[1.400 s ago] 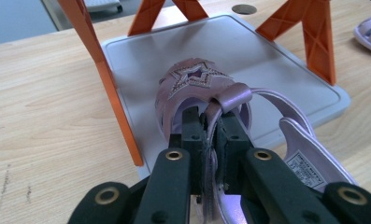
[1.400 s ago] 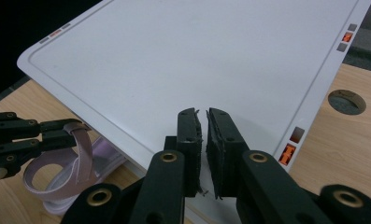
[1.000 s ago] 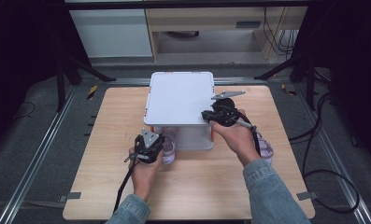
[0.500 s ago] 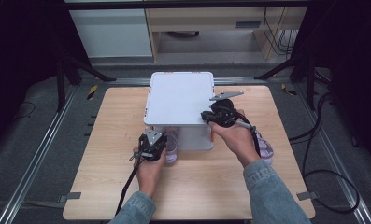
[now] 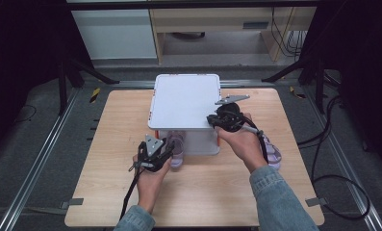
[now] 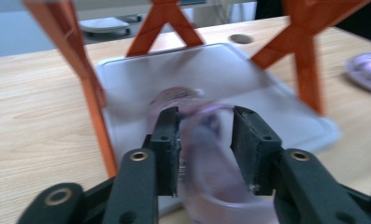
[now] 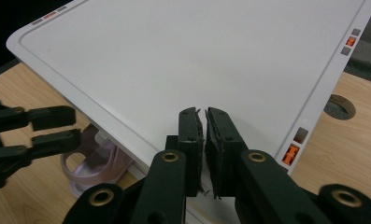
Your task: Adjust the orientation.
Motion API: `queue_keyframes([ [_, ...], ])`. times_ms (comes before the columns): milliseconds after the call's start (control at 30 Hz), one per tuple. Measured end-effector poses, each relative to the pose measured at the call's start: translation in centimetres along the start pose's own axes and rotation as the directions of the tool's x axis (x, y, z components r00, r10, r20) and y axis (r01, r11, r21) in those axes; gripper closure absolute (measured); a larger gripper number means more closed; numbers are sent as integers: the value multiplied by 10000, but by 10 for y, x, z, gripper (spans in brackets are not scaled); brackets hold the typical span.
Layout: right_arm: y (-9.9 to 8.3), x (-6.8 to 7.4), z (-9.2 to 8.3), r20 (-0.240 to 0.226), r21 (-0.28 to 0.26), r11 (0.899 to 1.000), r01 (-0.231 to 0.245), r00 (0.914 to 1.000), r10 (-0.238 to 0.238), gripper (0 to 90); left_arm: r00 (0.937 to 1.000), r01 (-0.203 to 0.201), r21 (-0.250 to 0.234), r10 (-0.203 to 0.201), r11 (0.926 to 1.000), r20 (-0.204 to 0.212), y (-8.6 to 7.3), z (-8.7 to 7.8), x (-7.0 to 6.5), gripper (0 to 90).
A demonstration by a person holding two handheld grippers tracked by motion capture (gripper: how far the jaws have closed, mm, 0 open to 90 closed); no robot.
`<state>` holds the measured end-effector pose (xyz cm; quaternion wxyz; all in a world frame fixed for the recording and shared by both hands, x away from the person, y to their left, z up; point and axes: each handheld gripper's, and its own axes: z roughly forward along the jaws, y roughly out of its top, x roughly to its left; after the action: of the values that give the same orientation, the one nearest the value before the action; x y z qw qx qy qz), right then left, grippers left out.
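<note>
The left tongs [image 6: 205,140] have just been opening, their pads now loose around a lilac sandal [image 6: 206,154] lying half under the white rack [image 5: 186,101] on the tabletop [image 5: 107,144]. The right tongs [image 7: 204,140] are closed and empty, resting on the rack's top shelf.

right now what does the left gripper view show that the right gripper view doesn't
Left gripper view: the rack's orange legs, its lower tray, and the left gripper, whose jaws have just been opening with the purple sandal between them. Right gripper view: the rack's white top under the shut right gripper. Both: that sandal at the lower tray, and the wooden table.
</note>
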<state>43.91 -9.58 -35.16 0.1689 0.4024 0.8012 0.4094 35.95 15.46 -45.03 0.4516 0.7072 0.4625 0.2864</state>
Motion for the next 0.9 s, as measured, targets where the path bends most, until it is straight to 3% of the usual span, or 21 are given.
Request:
queue_keyframes([
  [100, 0, 2, 0, 89, -6, 10000, 70, 9999, -70, 849, 9989, -96, 380, 79, 9992, 463, -1, -13, -5, 709],
  [300, -1, 2, 1, 148, -85, 9999, 115, 9998, -113, 857, 9959, -390, 975, 308, 9945, 850, -19, -27, -14, 839],
  [467, -1, 2, 1, 172, -90, 9998, 151, 9997, -149, 859, 9919, -683, 1698, 487, 9831, 1174, -36, -20, -19, 883],
  [767, -1, 2, 1, 152, -116, 9998, 176, 9997, -175, 860, 9855, -1208, 2242, 897, 9670, 1439, -47, -10, -25, 896],
  [900, -1, 2, 1, 134, -141, 9997, 189, 9997, -187, 860, 9809, -1561, 2518, 1200, 9551, 1527, -51, -6, -25, 896],
])
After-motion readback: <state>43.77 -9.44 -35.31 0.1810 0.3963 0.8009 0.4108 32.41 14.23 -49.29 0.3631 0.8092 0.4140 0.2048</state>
